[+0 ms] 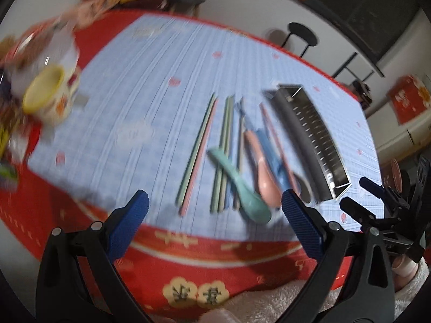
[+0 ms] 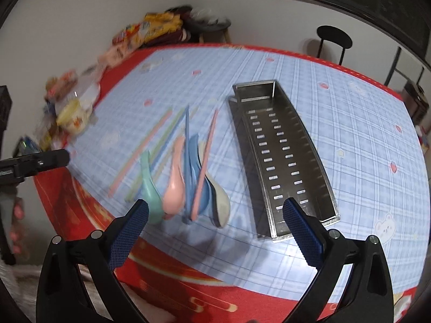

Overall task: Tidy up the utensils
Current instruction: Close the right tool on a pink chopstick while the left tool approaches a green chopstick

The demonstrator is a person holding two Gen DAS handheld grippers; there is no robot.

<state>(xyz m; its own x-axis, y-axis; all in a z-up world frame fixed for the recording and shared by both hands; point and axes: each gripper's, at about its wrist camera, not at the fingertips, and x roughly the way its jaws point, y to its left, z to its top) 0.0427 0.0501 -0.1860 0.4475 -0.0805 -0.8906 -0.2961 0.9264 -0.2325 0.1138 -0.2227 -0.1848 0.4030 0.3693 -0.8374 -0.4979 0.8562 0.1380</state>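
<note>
Left claw [image 1: 215, 210] spread wide, blue-padded fingers [image 1: 129, 226] well apart, grasping nothing, hovering over the near edge of the desk [image 1: 150, 86]. Right claw [image 2: 215, 215] likewise released and empty, hanging above the near desk edge, with its tips also visible at the right border of the left wrist view [image 1: 361, 196].

Just beyond the left claw, a loose cluster of utensils lying flat on a blue checked cloth [image 2: 363, 140]: a mint green spoon [image 1: 239, 191] nearest, a pink spoon [image 1: 265, 172] and a blue spoon [image 1: 274, 158] just right of it, handles pointing far. A white spoon [image 2: 222, 202] tucked under the blue one, seen from the right wrist. Pastel chopsticks [image 1: 200, 145] in pink, green and blue lying lengthwise among and left of the spoons, some crossing them.

Right of the cluster, a long perforated steel tray [image 2: 282, 156] lying lengthwise near to far, nothing inside it.

Farther left, a yellow-rimmed mug [image 1: 51, 94] tipped on its side near blurred packets [image 2: 150, 29] at the far left corner. Red cloth [image 1: 242, 263] with gold patterns draping the near edge. A black stool [image 2: 334, 40] beyond the far side, by a white wall.
</note>
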